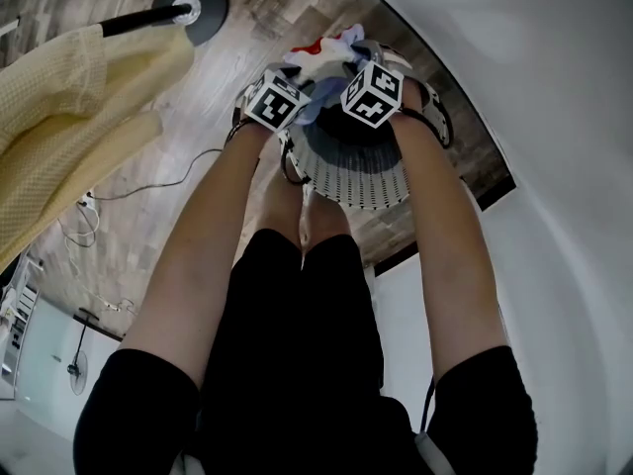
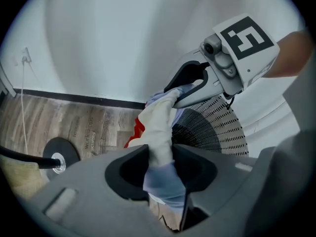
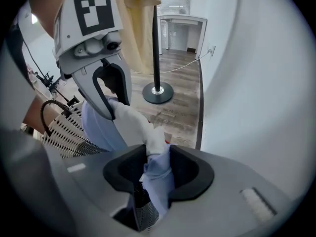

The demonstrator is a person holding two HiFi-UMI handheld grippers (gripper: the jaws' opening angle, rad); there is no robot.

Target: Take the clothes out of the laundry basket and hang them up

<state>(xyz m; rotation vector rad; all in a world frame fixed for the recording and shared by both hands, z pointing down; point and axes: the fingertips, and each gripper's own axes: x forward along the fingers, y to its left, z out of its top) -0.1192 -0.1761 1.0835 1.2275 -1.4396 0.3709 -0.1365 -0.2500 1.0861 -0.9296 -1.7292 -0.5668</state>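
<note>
Item: garment [image 2: 159, 122], white and pale blue cloth with a red patch. Location: bunched over the top of the laundry basket [image 1: 361, 171], which stands on the wood floor [image 1: 148, 196].
Left tool [image 2: 160, 169]: clenched on a fold of the garment, the cloth running up between its jaws.
Right tool [image 3: 157, 169]: clenched on the same garment, just beside the left tool, above the basket.
Also present: yellow sweater [image 1: 69, 97] hanging well apart from the basket.

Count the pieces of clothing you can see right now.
2. A yellow knit sweater hangs at the rack. A white-and-blue garment is gripped by the left gripper and right gripper over the laundry basket. More may hide inside it.
</note>
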